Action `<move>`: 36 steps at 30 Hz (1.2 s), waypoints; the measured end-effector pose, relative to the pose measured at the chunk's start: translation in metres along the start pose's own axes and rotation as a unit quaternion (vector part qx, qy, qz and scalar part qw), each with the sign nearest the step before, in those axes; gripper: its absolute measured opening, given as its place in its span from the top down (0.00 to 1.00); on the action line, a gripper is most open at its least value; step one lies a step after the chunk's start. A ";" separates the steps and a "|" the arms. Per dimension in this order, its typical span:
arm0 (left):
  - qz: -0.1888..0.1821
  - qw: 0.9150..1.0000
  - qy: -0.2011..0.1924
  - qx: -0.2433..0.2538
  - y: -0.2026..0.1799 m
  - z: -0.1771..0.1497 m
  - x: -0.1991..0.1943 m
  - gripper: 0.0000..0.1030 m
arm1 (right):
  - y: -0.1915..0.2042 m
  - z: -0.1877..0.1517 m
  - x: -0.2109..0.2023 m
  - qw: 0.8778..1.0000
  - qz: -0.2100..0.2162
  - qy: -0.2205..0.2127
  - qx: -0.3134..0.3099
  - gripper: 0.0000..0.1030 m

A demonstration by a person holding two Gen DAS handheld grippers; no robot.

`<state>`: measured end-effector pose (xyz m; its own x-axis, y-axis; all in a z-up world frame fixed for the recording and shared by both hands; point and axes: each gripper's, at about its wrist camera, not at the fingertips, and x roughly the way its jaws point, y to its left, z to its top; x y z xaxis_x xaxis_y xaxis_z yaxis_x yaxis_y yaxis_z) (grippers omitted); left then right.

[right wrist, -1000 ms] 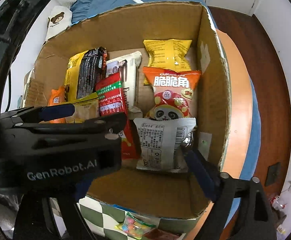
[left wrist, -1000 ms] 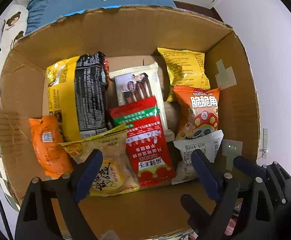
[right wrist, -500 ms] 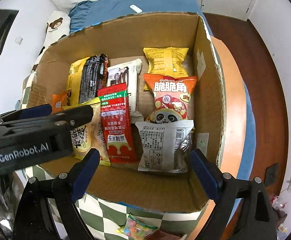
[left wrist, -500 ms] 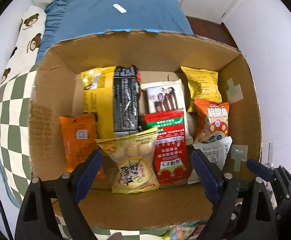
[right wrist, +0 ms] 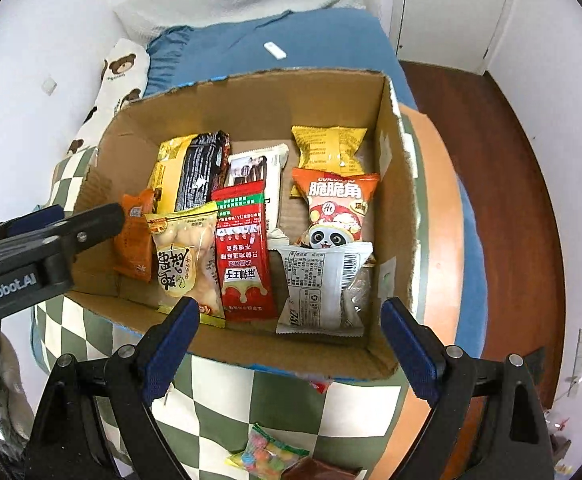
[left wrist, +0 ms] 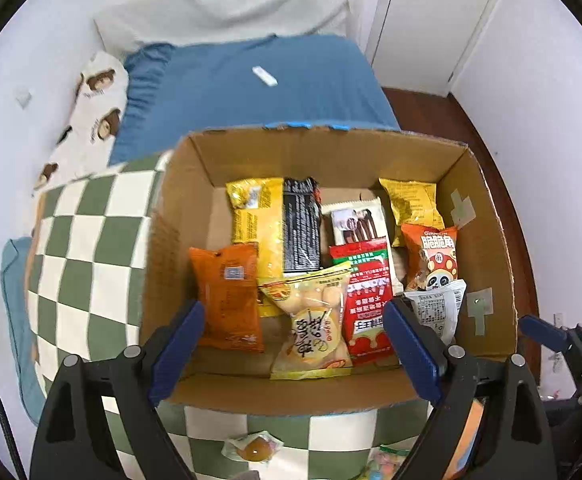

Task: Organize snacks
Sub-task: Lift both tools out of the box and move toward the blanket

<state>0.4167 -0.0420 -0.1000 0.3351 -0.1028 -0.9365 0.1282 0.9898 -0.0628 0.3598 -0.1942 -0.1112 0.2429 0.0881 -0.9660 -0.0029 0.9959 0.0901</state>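
Both my tongs hang above the open brown cardboard box (left wrist: 251,152), which sits on the green-and-white checked blanket (left wrist: 91,240) of the bed. My left tongs (left wrist: 291,344) are spread wide with nothing between them, and my right tongs (right wrist: 287,340) are spread just as wide and just as empty.

Most of the snacks lie flat on the box floor, packed side by side: the orange foil packet (left wrist: 227,296) at the left, the pale yellow bag of round biscuits (left wrist: 315,320) overlapping the red sachet with white lettering (left wrist: 367,300), the white barcode-backed packet (right wrist: 323,284) near the right wall, and the orange panda-printed crisp bag (right wrist: 335,208) behind it. A few things wait outside, on the blanket in front of the box: a small clear-wrapped orange sweet (left wrist: 253,448) and a clear bag of multicoloured candies (right wrist: 267,458).

My guess is that these loose pieces come next. The risks I see: the blanket is soft, so pressing down for a thin wrapper could pinch cloth along with it. The sweet is small and slick, and may squirt out if I close off-centre. My two tongs hang close together, and the left one already crosses the right camera's view, so reaching for the same spot could knock them together. Dropping anything from above may skew the tidy rows.
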 end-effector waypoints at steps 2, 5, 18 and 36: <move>0.005 1.000 -0.016 0.001 0.001 -0.005 -0.008 0.12 | 0.000 -0.004 -0.006 1.000 -0.006 -0.014 0.000 0.09; 0.012 0.999 -0.038 0.000 0.004 -0.013 -0.019 0.12 | -0.001 -0.010 -0.014 0.999 -0.010 -0.034 0.005 0.09; 0.022 0.993 -0.117 -0.010 0.011 -0.053 -0.064 0.12 | 0.008 -0.037 -0.056 0.994 -0.022 -0.106 -0.004 0.09; 0.017 0.979 -0.204 0.002 0.010 -0.126 -0.151 0.12 | 0.037 -0.117 -0.155 0.972 -0.012 -0.233 -0.009 0.09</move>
<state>0.2498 -0.0041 -0.0022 0.6843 -0.1010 -0.7222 0.1141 0.9930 -0.0308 0.2090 -0.1691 0.0136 0.6566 0.0505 -0.7526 -0.0071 0.9981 0.0608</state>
